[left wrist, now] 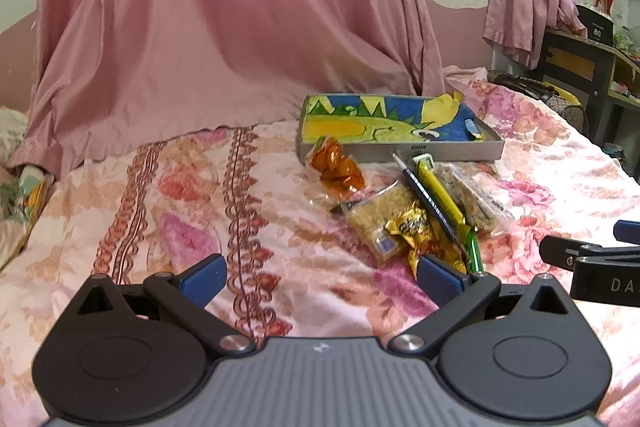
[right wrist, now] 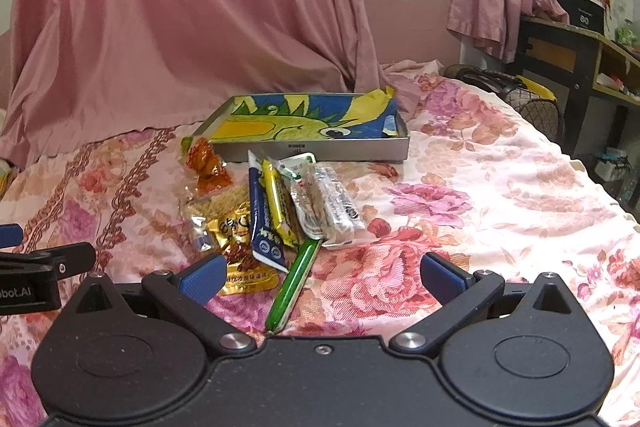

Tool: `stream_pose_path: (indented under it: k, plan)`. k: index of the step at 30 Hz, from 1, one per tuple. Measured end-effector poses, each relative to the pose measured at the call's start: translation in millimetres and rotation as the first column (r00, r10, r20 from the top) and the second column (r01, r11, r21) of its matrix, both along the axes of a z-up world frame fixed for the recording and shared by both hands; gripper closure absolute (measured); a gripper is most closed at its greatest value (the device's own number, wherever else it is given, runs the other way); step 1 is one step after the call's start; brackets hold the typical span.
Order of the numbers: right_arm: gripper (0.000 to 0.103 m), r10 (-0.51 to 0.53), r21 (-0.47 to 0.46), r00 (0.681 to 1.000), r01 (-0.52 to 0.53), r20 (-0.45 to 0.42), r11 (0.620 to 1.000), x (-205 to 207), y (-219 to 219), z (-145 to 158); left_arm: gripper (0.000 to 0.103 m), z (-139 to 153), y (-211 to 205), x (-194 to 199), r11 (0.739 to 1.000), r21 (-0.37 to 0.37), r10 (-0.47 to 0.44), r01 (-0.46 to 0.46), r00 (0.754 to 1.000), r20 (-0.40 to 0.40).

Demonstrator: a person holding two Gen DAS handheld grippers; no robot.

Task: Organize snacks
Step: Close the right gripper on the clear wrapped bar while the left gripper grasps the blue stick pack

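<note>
A pile of snack packets lies on the floral bedspread in front of a shallow grey tray [left wrist: 400, 149] [right wrist: 312, 149] lined with a blue, yellow and green drawing. I see an orange packet [left wrist: 336, 169] [right wrist: 206, 165], a gold packet [left wrist: 416, 227] [right wrist: 240, 251], a blue stick packet [right wrist: 262, 215], a yellow stick packet [left wrist: 438, 193] [right wrist: 278, 203], a clear wafer packet [right wrist: 334, 205] and a green stick [right wrist: 298, 283]. My left gripper [left wrist: 320, 277] is open and empty, left of the pile. My right gripper [right wrist: 320, 277] is open and empty, with the green stick between its fingers.
A pink curtain [left wrist: 200, 27] hangs down onto the bed behind the tray. A dark desk [right wrist: 568, 55] and a bag [right wrist: 520, 99] stand past the bed's right edge. The right gripper's finger shows at the right of the left wrist view [left wrist: 580, 255].
</note>
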State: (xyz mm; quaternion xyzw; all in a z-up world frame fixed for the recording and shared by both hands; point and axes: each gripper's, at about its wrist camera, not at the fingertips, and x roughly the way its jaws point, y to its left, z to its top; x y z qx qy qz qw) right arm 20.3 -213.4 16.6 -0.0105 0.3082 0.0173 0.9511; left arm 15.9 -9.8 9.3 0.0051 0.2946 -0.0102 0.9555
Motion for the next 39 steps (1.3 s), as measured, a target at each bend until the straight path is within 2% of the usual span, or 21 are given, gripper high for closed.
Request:
stream_pose_path:
  k: [12,18,26,39]
  plan:
    - [0.001,-0.027,-0.059,0.999,0.030,0.048,0.998,17.6,-1.1,5.0,0.000,9.2,-9.5,36.1,0.999,-0.005,-0.036,0.036,0.999,-0.002]
    - [0.001,-0.052,-0.017,0.994,0.054,0.096,0.998,27.2,-5.9,7.1,0.000,7.0,-2.7,58.1,0.999,-0.028,-0.026,0.025,0.999,-0.022]
    - [0.001,-0.058,-0.028,0.996,0.060,0.071,0.998,55.9,-11.8,-3.3,0.000,-2.7,-5.5,86.1,0.999,-0.028,-0.038,0.037,0.998,-0.051]
    - [0.001,-0.031,-0.070,0.999,0.029,-0.024,0.997,91.0,-17.9,-27.8,0.000,-19.2,-18.5,120.7,0.997,0.005,-0.072,0.074,0.988,-0.134]
